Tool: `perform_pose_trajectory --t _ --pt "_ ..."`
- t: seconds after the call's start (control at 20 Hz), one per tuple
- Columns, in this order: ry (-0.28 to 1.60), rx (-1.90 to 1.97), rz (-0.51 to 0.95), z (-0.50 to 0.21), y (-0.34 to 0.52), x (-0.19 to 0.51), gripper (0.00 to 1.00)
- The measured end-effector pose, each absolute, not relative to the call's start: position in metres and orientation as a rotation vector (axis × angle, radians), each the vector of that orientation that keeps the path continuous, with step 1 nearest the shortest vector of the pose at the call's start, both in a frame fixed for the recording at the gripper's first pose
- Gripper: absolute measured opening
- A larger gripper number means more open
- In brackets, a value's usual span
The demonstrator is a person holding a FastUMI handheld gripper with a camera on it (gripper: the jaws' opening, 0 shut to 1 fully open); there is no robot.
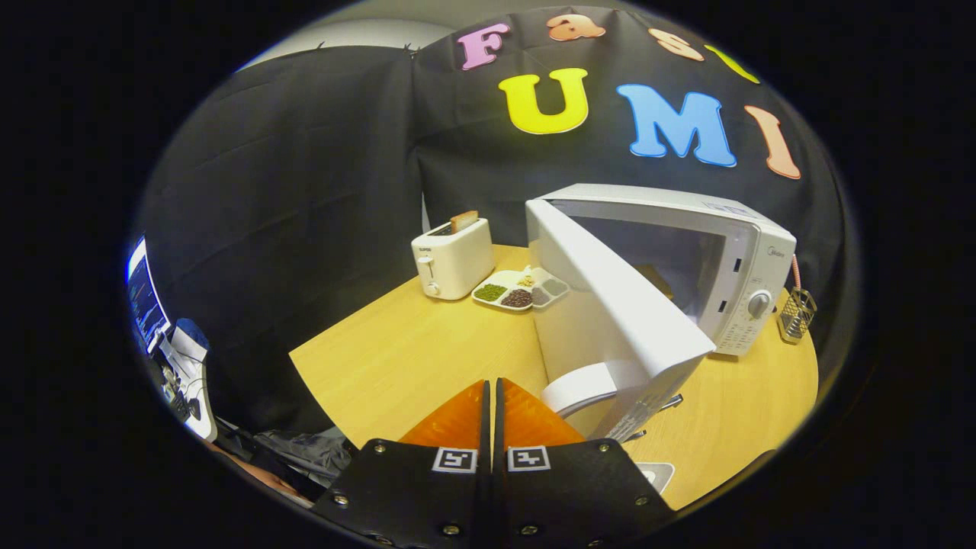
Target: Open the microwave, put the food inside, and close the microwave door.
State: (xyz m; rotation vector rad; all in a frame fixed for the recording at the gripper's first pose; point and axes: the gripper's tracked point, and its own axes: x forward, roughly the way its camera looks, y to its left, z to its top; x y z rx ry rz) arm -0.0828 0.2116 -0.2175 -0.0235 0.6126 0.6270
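A white microwave [743,259] stands on the wooden table [412,358], beyond my fingers and to their right. Its door [610,305] is swung wide open toward me, and the dim cavity [656,259] shows behind it. A white plate [583,387] peeks out from under the door's lower edge, just ahead of my right finger; what lies on it is hidden. My gripper [492,393] is shut with nothing between its fingers, which sit pressed together above the table's near edge, left of the door.
A white toaster [452,261] with a slice of bread in it stands at the back of the table. Beside it lies a divided tray [518,290] of beans and grains. A small wire holder [797,314] sits right of the microwave. Clutter lies below the table's left edge.
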Motion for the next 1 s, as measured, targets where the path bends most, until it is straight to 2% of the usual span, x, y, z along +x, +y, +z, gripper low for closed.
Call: perform_pose_trajectory --t 0.4,1.0 --pt "0.622 -0.013 0.508 -0.22 0.161 -0.046 0.01" --pt "0.612 -0.006 0.409 -0.23 0.105 0.006 0.01"
